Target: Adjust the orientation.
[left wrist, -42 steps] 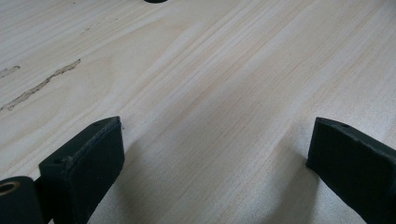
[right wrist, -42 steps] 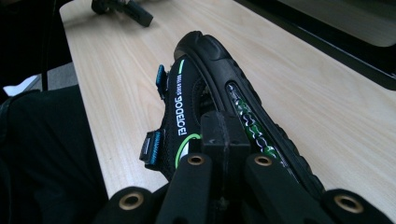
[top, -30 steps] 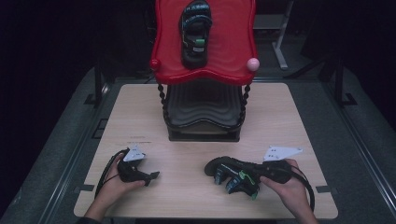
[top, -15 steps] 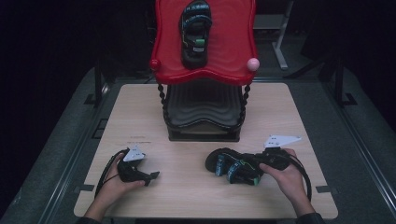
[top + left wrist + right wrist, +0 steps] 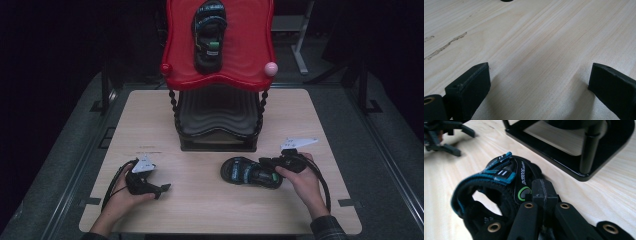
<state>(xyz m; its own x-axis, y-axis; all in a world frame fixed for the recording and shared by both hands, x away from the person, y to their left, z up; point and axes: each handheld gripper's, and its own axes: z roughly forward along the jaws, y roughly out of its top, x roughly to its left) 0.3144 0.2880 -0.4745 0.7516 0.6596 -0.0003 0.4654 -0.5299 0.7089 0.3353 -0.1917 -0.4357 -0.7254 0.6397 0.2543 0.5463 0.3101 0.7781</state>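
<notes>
At the lower left of the high view, the left gripper [image 5: 150,187] is lying on the wooden table [image 5: 200,210] under the person's left hand [image 5: 122,200]. Its own camera is showing the jaws standing wide apart over bare wood, with nothing between them.

In the upper middle, a red two-tier rack [image 5: 220,75] is standing at the back of the table, and one sandal [image 5: 210,35] is already lying on its top shelf.

Lower and to the right of centre, a second black-and-teal sandal [image 5: 250,172] is lying on the table just in front of the rack's base. The right gripper [image 5: 272,167] is pinching it at its right end; in the right gripper view the jaws are pressed together on the strap [image 5: 524,192], with almost no gap.

The risk from here seems to lie in that thin hold. A soft strap may slip or fold as the sandal is being lifted, so the shoe could swing, strike the rack's red edge or post [image 5: 587,152], and drop, or knock the first sandal askew.
</notes>
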